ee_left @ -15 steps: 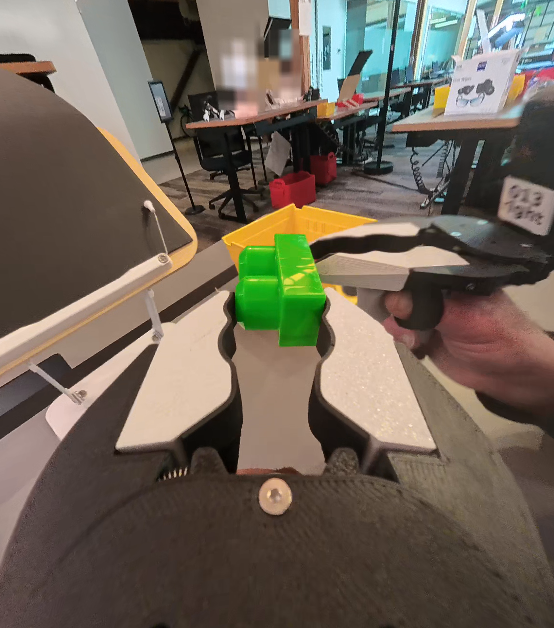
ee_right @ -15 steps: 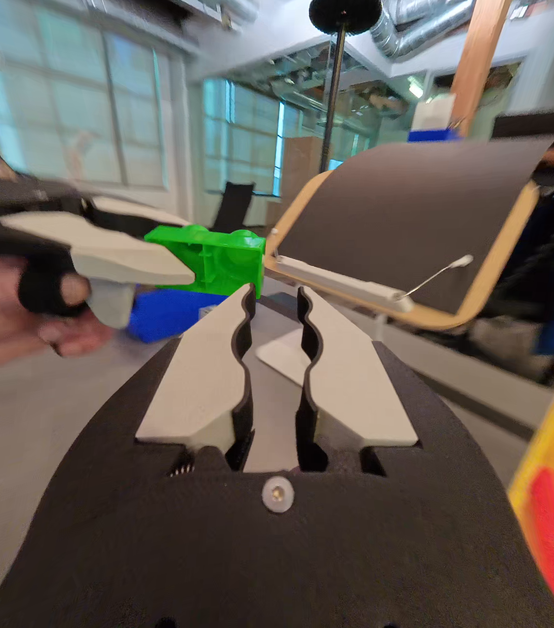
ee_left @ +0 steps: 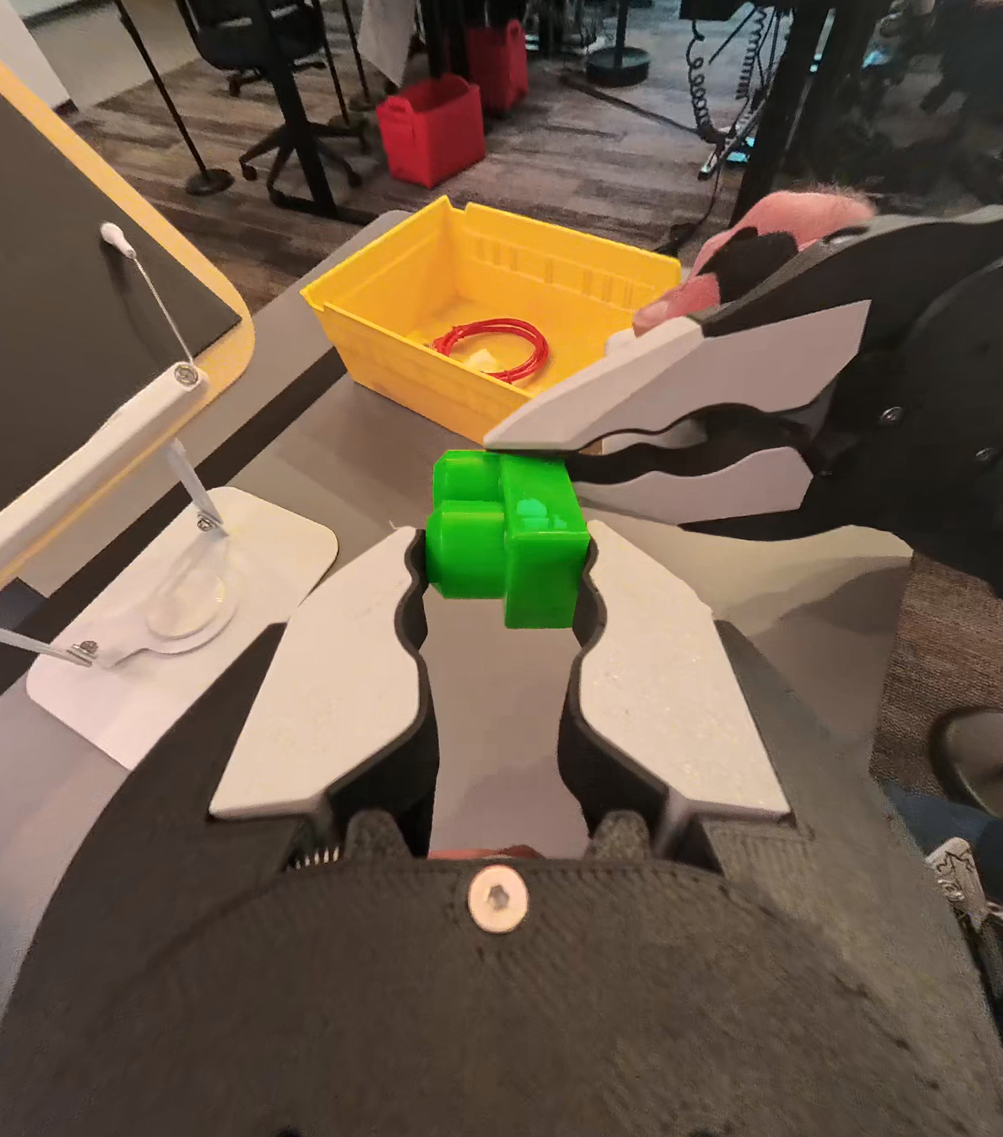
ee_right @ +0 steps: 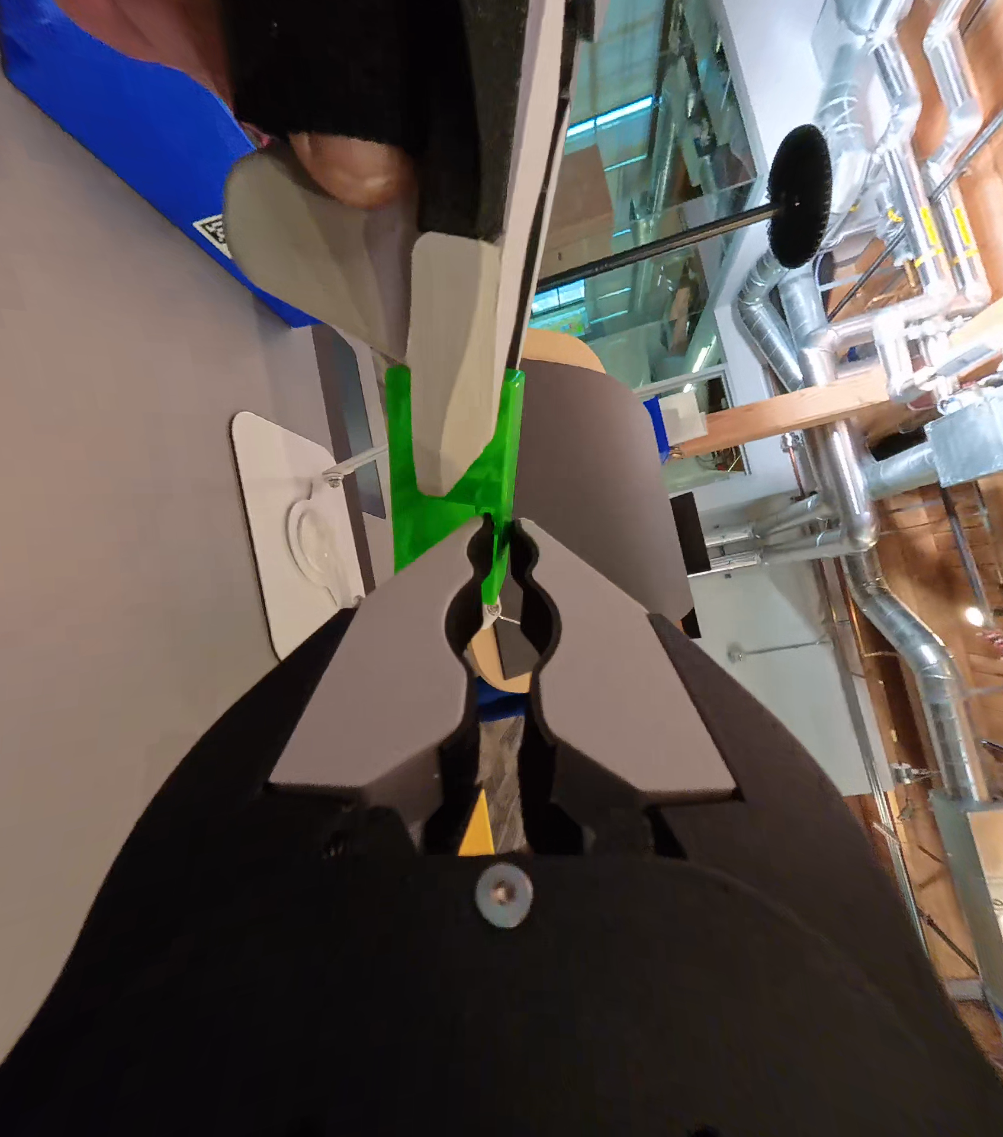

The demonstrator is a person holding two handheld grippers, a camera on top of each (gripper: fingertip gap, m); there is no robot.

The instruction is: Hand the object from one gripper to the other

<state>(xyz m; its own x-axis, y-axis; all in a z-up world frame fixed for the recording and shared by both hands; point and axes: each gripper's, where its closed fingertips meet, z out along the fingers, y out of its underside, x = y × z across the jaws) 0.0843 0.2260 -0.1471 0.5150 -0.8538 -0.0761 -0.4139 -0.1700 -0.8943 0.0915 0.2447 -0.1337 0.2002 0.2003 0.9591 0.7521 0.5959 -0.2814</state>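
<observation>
Your left gripper [ee_left: 505, 554] has its jaws clamped on the green block [ee_left: 508, 541], held above the grey worktop [ee_left: 327, 443]. Your right gripper [ee_right: 496, 523] has its jaws pinched narrow on a thin edge of that block, so both hold it. A yellow bin [ee_left: 413, 307] sits behind.

Both tongs look alike: the left tongs [ee_left: 506, 547] and right tongs [ee_right: 498, 523] have pale grey, wavy-edged fingers [ee_left: 339, 670] on a textured black body, with one silver hex screw [ee_left: 498, 899] (near, central). A black finger strap [ee_left: 751, 258] wraps the hand [ee_left: 788, 227].
</observation>
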